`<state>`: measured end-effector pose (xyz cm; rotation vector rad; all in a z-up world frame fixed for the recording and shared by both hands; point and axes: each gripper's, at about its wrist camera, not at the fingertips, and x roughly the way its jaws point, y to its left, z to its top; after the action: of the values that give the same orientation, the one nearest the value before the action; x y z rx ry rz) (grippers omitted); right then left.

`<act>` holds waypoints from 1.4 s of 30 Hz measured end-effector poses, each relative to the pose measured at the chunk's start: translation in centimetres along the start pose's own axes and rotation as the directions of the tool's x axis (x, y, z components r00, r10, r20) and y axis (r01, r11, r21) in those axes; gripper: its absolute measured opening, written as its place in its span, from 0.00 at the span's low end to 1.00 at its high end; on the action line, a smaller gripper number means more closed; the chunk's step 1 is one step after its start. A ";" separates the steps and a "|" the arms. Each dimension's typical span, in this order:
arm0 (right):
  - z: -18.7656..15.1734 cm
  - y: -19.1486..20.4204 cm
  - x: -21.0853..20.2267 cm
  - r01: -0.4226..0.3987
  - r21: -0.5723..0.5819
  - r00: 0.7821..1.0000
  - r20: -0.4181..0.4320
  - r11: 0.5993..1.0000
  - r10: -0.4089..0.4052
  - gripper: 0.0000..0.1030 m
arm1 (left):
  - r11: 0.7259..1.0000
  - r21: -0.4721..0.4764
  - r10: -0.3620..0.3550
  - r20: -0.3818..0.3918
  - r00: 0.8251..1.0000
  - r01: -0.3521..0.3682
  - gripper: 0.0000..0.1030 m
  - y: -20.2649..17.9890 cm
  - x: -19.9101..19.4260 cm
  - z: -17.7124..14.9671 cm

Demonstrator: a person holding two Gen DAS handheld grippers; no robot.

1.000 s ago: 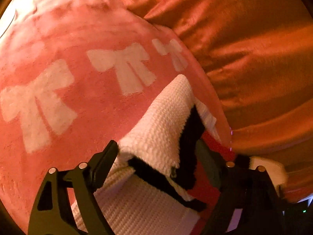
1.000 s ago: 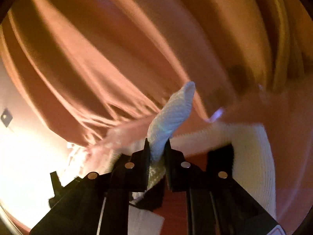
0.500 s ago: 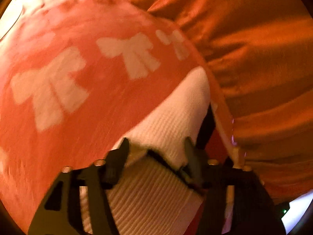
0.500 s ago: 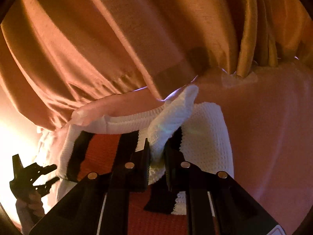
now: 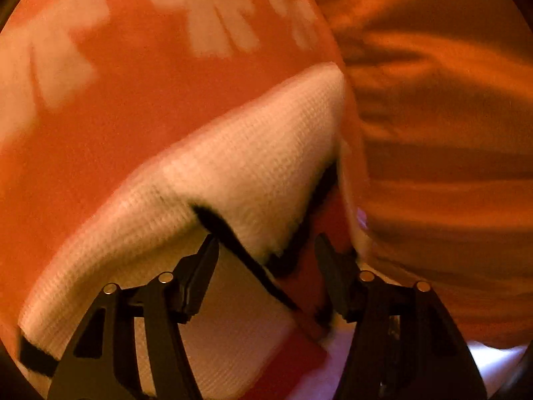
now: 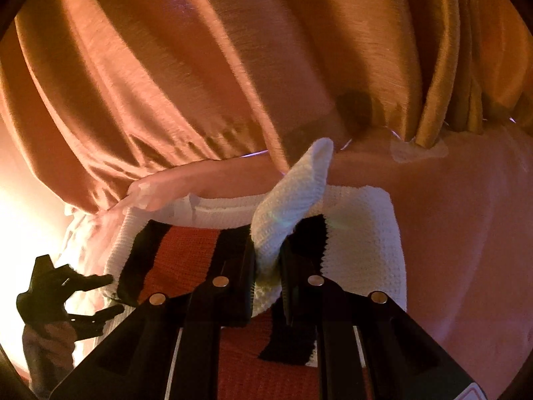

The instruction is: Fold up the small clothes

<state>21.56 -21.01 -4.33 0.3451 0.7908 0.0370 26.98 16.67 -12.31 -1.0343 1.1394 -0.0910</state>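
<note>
A small knit sweater [image 6: 363, 233], white with black bands and a red middle, lies on a pink blanket [image 6: 466, 233]. My right gripper [image 6: 268, 246] is shut on a white fold of the sweater [image 6: 299, 193], which sticks up past the fingertips. At the sweater's left edge my left gripper [image 6: 100, 295] has its jaws closing. In the left wrist view, the white and black edge of the sweater [image 5: 253, 173] lies between the fingers of the left gripper [image 5: 266, 250]. Its pads still stand apart from the knit.
The pink blanket [image 5: 133, 100] carries white bow prints. An orange curtain [image 6: 200, 66] hangs close behind the sweater and also fills the right of the left wrist view as the curtain [image 5: 449, 133]. A hand [image 6: 46, 340] holds the left gripper.
The left gripper's jaws have narrowed and it has come lower and closer over the sweater's edge. The right gripper has sunk with the white fold, bringing the sweater on the blanket into view.
</note>
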 end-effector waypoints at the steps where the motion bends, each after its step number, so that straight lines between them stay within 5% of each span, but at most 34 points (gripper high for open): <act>1: 0.0 0.0 -0.2 -0.007 0.004 1.000 0.007 1.000 0.007 0.12 | 1.000 -0.007 0.020 0.042 0.999 -0.020 0.41 0.4 -0.2 0.5; 5: -0.2 -1.3 -2.1 0.017 0.007 0.998 0.057 1.000 -0.017 0.12 | 0.999 -0.035 0.020 0.125 0.992 -0.016 0.18 2.0 -1.3 2.1; 9: -3.5 -6.7 2.7 0.143 0.058 0.983 -0.129 0.988 -0.134 0.12 | 0.999 -0.004 0.040 0.124 0.991 -0.040 0.13 2.0 -1.2 1.8; 11: -4.5 -7.9 3.1 0.130 0.101 0.983 -0.143 0.986 -0.115 0.12 | 0.996 0.044 0.073 0.136 0.988 -0.080 0.13 1.3 -0.9 1.2; 14: -4.1 -6.8 1.1 0.124 0.075 0.991 -0.055 0.989 -0.120 0.12 | 0.977 0.142 0.130 0.188 0.974 -0.158 0.13 -0.1 -1.1 0.3; 17: -4.7 -7.8 3.7 0.166 0.030 0.976 -0.148 0.986 -0.160 0.10 | 0.961 0.188 0.164 0.210 0.964 -0.204 0.13 -0.6 -0.9 -0.2; 21: -3.9 -7.8 1.1 0.145 0.090 0.987 -0.089 0.985 -0.137 0.16 | 0.934 0.244 0.200 0.247 0.948 -0.260 0.15 -1.4 -0.6 -0.7; 24: -3.5 -7.2 0.0 0.186 0.059 0.981 -0.069 0.981 -0.181 0.25 | 0.930 0.250 0.206 0.256 0.944 -0.271 0.15 -1.3 -0.5 -0.7; 30: -3.7 -7.7 2.6 0.121 0.108 0.982 -0.157 0.987 -0.103 0.26 | 0.935 0.237 0.203 0.247 0.948 -0.262 0.16 -1.3 -0.3 -0.6; 34: -2.9 -7.6 2.8 0.062 0.177 0.989 -0.146 0.982 -0.036 0.38 | 0.936 0.235 0.205 0.244 0.948 -0.263 0.16 -1.3 -0.2 -0.6; 42: -2.8 -6.4 3.8 0.029 0.162 0.988 -0.155 0.986 -0.004 0.37 | 0.927 0.248 0.220 0.253 0.942 -0.283 0.16 -1.6 -0.1 -0.7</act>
<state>21.69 -25.60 -10.83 0.4957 0.9531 -0.0172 27.03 15.38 -11.08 -0.6206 1.0129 0.0662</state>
